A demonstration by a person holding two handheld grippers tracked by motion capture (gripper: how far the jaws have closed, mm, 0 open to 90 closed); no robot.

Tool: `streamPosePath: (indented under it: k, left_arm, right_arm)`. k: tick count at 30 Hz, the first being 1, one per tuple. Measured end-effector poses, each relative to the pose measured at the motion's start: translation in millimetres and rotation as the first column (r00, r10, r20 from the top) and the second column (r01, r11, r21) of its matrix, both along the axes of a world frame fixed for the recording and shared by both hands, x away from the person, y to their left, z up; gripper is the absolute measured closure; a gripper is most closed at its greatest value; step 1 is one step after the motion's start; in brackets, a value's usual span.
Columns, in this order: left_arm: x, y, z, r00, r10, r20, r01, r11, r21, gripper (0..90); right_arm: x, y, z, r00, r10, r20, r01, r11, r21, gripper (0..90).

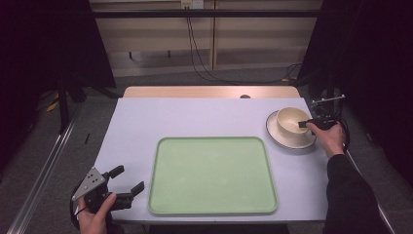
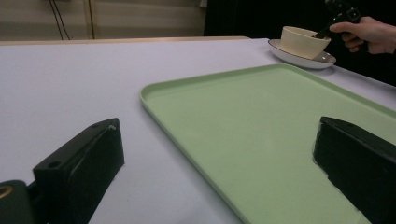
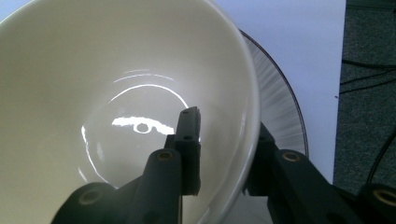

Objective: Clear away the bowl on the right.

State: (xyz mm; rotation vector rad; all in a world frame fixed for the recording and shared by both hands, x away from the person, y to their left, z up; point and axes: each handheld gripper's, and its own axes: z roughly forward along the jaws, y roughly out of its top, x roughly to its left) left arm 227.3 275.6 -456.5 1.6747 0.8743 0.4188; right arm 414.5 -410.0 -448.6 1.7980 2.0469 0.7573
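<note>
A cream bowl (image 1: pixel 291 122) stands on a white plate with a dark rim (image 1: pixel 292 142) at the table's right edge. My right gripper (image 1: pixel 306 124) straddles the bowl's near rim. In the right gripper view one jaw is inside the bowl (image 3: pixel 93 93) and the other outside its wall, above the plate (image 3: pixel 280 102), with a gap left at the inner jaw, so the right gripper (image 3: pixel 229 126) is open. My left gripper (image 1: pixel 130 178) is open and holds nothing, at the table's front left corner beside an empty green tray (image 1: pixel 212 175).
The tray (image 2: pixel 261 130) takes up the middle front of the pale table (image 1: pixel 146 122). In the left gripper view, the bowl (image 2: pixel 303 39) and the person's right hand (image 2: pixel 364 32) are far off. Cables lie on the floor behind.
</note>
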Motion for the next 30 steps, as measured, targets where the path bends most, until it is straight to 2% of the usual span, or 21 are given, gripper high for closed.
streamPosePath:
  k: [2, 4, 6, 7, 14, 16, 17, 28, 30]
  left_arm:
    - [0.0, -0.4, 0.0, 1.0000, -0.004, 0.000, 0.004, 1.0000, -0.007, 1.9]
    - [0.0, -0.2, 0.0, 1.0000, -0.003, 0.002, 0.003, 1.0000, -0.005, 1.9]
    - [0.1, 0.1, -0.1, 1.0000, -0.008, -0.001, 0.008, 1.0000, -0.006, 1.9]
    - [0.0, 0.2, 0.0, 1.0000, -0.004, -0.001, 0.004, 1.0000, -0.001, 1.9]
    - [-0.1, 0.5, 0.0, 1.0000, -0.003, -0.001, 0.003, 1.0000, -0.001, 1.9]
    - [-0.1, 0.4, 0.1, 1.0000, -0.005, 0.001, 0.005, 1.0000, -0.001, 1.9]
    - [-0.1, 0.4, 0.0, 1.0000, -0.007, -0.001, 0.007, 1.0000, -0.001, 1.9]
    - [-0.5, 0.1, 0.0, 1.0000, 0.001, 0.000, -0.001, 1.0000, -0.006, 1.9]
    - [-0.5, 0.1, 0.0, 1.0000, 0.001, 0.000, -0.001, 1.0000, -0.006, 1.9]
  right_arm:
    - [0.6, -0.4, 0.5, 1.0000, -0.004, 0.000, 0.004, 1.000, 0.002, 80.7]
    - [0.5, 0.3, 1.5, 1.0000, 0.006, -0.006, -0.006, 1.000, 0.027, 82.5]
    - [0.5, 1.0, 1.4, 1.0000, 0.005, -0.002, -0.005, 1.000, 0.029, 82.7]
    - [0.3, 1.9, 2.0, 0.9999, -0.003, -0.015, 0.004, 0.999, 0.045, 83.1]
    - [0.5, -0.1, 1.9, 0.9999, -0.007, -0.010, 0.008, 0.999, 0.052, 83.8]
    - [0.5, -0.8, 2.0, 0.9998, -0.015, -0.012, 0.015, 0.998, 0.061, 83.9]
    - [0.1, -1.2, 2.4, 0.9997, -0.019, -0.017, 0.021, 0.996, 0.082, 84.1]
    - [-1.9, -4.6, 3.6, 0.9999, -0.014, 0.002, 0.014, 0.994, 0.112, 84.3]
    - [-2.8, -4.0, 5.3, 0.9998, -0.020, -0.007, 0.021, 0.992, 0.126, 84.2]
